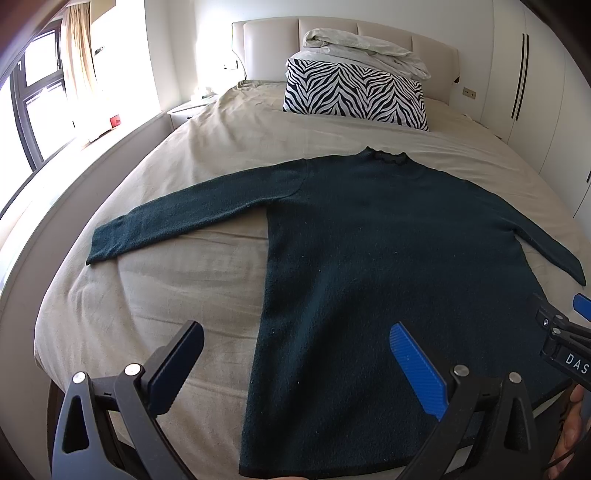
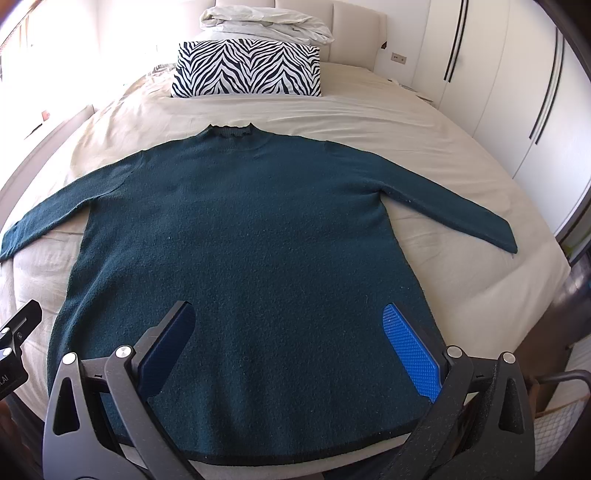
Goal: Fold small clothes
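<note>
Two grippers hover at the foot of the bed, both w/ fingers spread wide apart and nothing between them. Left gripper [image 1: 295, 365] hangs over the sweater's left edge near the hem: its dark pad sits above bare sheet, its blue pad [image 1: 417, 369] above knit; whether either touches the fabric I can't tell. Right gripper [image 2: 291, 354] hangs over the lower middle of the sweater [image 2: 243, 236], both pads above the knit, just short of the hem. Part of a hand [image 1: 572, 424] shows at the right edge of the left wrist view, behind the other tool's black frame. Dark teal sweater lies flat, front up or back up I can't say, hem toward the grippers, ruffled collar [image 2: 231, 131] pointing at the headboard, both sleeves stretched out to the sides and angled slightly down. It rests on a beige sheet [image 2: 369, 122] covering the bed. Further up, a zebra-print pillow [image 2: 247, 70] stands against the padded headboard [image 1: 266, 48], w/ a bundle of pale bedding [image 2: 266, 24] piled on top. White wardrobe doors [image 2: 498, 74] run along the right side; window w/ curtain [image 1: 79, 55] on the left, bright daylight coming in.
</note>
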`<state>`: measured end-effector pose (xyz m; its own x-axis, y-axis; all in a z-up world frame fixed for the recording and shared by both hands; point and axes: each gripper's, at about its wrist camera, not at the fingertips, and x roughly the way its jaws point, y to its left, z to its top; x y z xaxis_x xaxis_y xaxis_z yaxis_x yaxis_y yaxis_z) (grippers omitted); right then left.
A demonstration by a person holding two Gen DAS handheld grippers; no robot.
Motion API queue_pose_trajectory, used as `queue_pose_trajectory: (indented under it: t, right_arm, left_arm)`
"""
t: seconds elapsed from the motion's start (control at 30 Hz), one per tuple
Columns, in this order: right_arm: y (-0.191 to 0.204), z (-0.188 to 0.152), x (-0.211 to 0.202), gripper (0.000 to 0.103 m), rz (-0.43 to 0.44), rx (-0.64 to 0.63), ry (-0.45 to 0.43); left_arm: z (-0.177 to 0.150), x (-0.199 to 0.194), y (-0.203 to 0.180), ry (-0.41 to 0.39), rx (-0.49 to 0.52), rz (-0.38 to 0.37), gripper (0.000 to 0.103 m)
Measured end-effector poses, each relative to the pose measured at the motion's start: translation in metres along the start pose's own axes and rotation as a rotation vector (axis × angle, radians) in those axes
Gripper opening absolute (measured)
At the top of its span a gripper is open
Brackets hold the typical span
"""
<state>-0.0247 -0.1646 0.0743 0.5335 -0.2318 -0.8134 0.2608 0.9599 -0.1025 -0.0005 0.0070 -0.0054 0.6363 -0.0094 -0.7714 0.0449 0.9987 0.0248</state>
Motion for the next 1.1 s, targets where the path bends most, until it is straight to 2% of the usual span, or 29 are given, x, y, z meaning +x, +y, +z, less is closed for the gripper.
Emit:
queue_pose_trajectory:
  t: [1.1]
  right_arm:
    - [-0.0010,-0.0032,0.0004,0.103,0.004,0.000,0.002]
  left_arm:
    - [-0.0057,0.0086,0.0025,0.020,-0.003,0.008,0.103]
